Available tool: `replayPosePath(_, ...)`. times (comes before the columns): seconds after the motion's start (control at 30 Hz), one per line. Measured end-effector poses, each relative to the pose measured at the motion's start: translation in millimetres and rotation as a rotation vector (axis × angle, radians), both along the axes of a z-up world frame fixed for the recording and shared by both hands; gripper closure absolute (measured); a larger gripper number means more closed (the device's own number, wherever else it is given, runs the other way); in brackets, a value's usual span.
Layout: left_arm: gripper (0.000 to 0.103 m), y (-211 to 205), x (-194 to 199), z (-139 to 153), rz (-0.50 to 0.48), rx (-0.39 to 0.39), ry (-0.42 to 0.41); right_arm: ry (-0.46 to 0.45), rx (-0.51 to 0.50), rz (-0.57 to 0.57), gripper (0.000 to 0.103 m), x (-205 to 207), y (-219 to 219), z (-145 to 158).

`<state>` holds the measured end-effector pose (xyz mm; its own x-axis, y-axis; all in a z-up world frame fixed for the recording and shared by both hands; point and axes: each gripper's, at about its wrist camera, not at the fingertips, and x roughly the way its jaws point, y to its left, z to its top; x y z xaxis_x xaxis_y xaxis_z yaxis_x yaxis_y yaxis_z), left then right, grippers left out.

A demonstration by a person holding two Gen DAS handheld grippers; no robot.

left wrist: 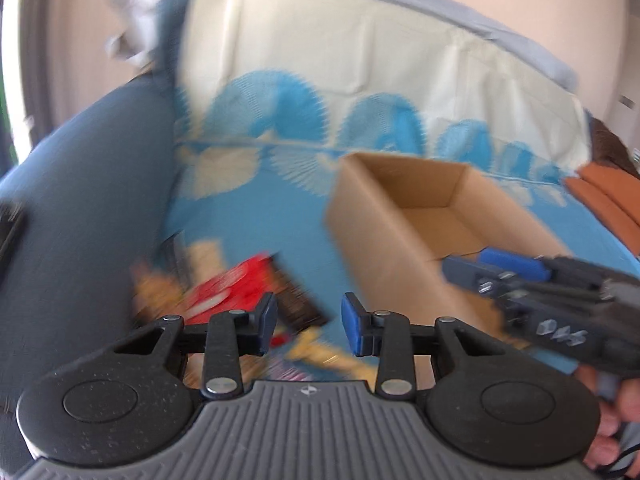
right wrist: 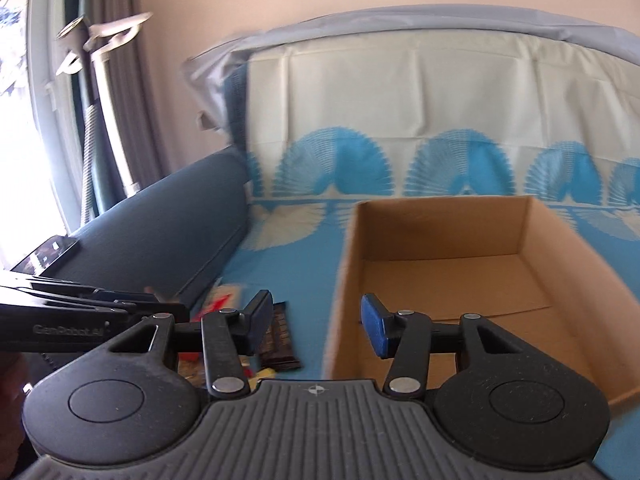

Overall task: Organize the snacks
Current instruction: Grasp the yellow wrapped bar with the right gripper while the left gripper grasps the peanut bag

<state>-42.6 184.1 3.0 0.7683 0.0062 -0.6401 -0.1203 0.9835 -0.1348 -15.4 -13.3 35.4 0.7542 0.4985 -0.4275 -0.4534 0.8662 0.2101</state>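
Observation:
An open cardboard box [left wrist: 404, 248] stands on a sofa seat covered with a blue and white cloth; it also shows in the right wrist view [right wrist: 440, 276] and looks empty. A blurred pile of snack packets lies left of it: a red packet [left wrist: 228, 292], a dark bar [right wrist: 280, 340], yellow wrappers [left wrist: 316, 352]. My left gripper [left wrist: 308, 324] is open and empty above the pile. My right gripper [right wrist: 316, 324] is open and empty over the box's front left corner; it also shows at the right of the left wrist view [left wrist: 496, 268].
The dark blue sofa armrest [right wrist: 160, 232] rises to the left, with a black phone [right wrist: 44, 256] on it. The backrest cloth [right wrist: 400, 96] is behind the box. An orange cushion [left wrist: 608, 196] lies at the far right. A curtain and window [right wrist: 24, 120] are at the left.

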Motion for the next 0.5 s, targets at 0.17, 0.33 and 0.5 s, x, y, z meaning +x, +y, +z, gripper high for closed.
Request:
replayPosePath(0.17,0.064,26.5,-6.4,-6.5,0.175,-0.067,-0.015,0.004,-0.066,0.084,0.051,-7.4,45.4,-22.5)
replayPosePath(0.33,0.061,35.1,14.5,-17.6,0.219,-0.091,0.103,-0.016,-0.216,0.156,0.05,-11.3,74.5,-55.4)
replayPosePath(0.5,0.033,52.9,29.1,-35.4,0.318,-0.13,0.212,-0.044,-0.311,0.221,0.052,-15.3,89.9,-68.8)
